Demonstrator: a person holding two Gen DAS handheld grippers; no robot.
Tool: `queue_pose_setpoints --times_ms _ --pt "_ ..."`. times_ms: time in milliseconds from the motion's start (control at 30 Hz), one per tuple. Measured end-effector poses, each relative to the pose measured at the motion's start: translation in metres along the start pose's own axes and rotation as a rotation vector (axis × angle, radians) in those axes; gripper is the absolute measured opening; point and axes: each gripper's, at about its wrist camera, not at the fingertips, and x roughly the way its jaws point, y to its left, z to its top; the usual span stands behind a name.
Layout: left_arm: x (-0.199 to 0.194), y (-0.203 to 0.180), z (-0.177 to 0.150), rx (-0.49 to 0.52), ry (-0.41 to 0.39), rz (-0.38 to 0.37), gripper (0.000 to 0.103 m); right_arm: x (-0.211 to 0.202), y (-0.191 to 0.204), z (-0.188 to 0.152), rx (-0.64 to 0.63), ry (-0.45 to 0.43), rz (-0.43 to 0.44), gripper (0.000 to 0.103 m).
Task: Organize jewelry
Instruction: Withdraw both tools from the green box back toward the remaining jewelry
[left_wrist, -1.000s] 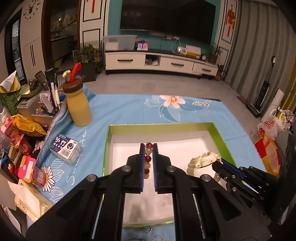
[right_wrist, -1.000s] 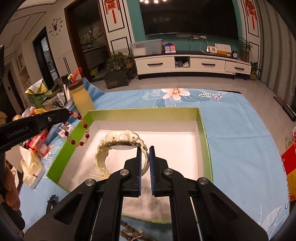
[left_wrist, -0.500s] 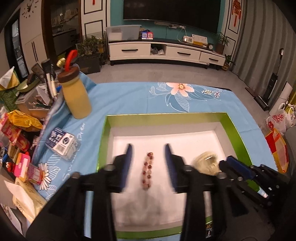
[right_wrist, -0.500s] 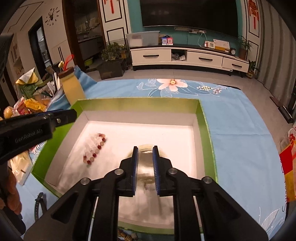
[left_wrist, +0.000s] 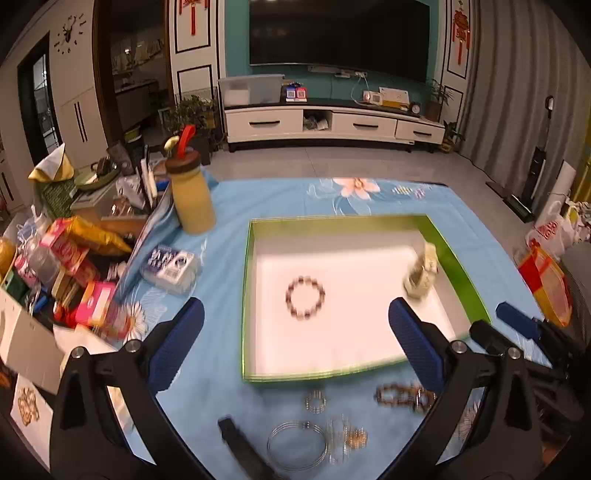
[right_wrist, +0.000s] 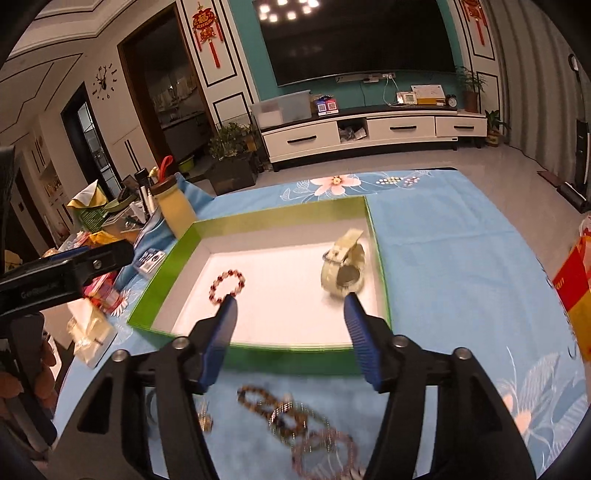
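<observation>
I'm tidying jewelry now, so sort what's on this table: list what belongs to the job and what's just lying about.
For the job:
green box
bead bracelet
pale watch
loose bracelets and chains on the cloth

Lying about:
yellow bottle
tissue pack
snack packets

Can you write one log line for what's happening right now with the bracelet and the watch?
left gripper: opening, empty | right gripper: opening, empty | bead bracelet: flat in green box | watch: in box, right side | more jewelry: on cloth
</observation>
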Motion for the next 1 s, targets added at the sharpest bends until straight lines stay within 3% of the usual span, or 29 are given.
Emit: queue_pose_setpoints --times_ms 200,500,767,1000 --pt "-0.01 0.01 -0.047 -0.059 0.104 -0.07 0.101 -0.025 0.006 -0.029 -0.014 0.05 0.005 0.089" --pt "-0.034 0.015 -0.087 -0.128 0.143 -0.17 0.101 -0.046 0.004 -0.058 0.002 0.108 0.01 0.09" --pt "-0.052 0.009 -0.092 -0.105 0.118 -0.149 0.101 -0.063 -0.001 -0.06 0.035 0.089 -0.007 0.096" --pt "-0.052 -0.001 -0.099 -0.059 0.148 -0.125 0.101 -0.07 0.004 -0.062 0.003 0.097 -0.014 0.101"
